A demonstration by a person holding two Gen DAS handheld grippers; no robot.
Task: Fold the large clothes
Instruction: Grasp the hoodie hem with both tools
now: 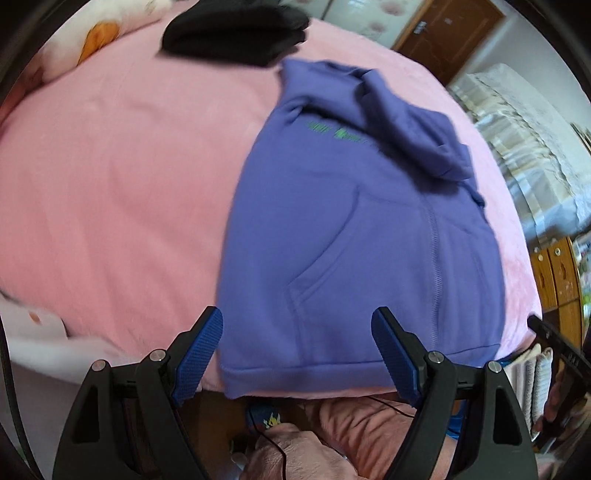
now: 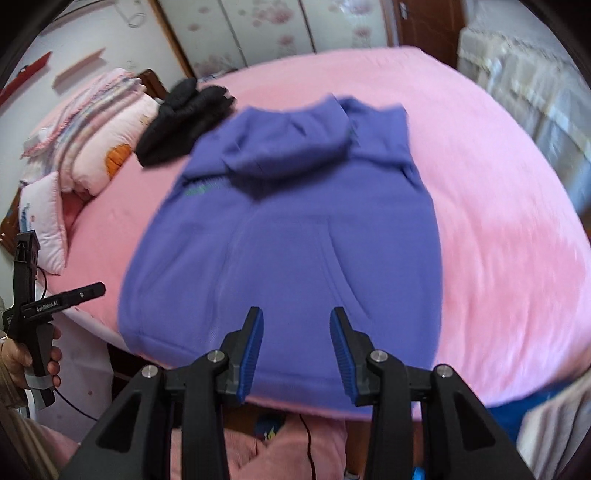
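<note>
A purple hoodie [image 1: 351, 236] [image 2: 288, 236] lies flat on the pink bed [image 1: 122, 192] [image 2: 498, 221], front pocket up, hood folded down over the chest, sleeves tucked in, hem at the near edge. My left gripper [image 1: 299, 325] hovers above the hem's left corner, jaws wide open with nothing between them. Over the middle of the hem, my right gripper [image 2: 297, 321] stands partly open and empty. In the right wrist view the left gripper's body [image 2: 33, 291] shows at the left in a hand.
A black folded garment [image 1: 236, 33] [image 2: 184, 122] lies at the far side of the bed beside pink pillows [image 2: 96, 140]. Wardrobe doors [image 2: 266, 29] and a wooden door [image 1: 447, 33] stand behind. A person's pink-clad legs [image 1: 332, 435] are below the bed edge. A wooden cabinet [image 1: 557, 273] stands at right.
</note>
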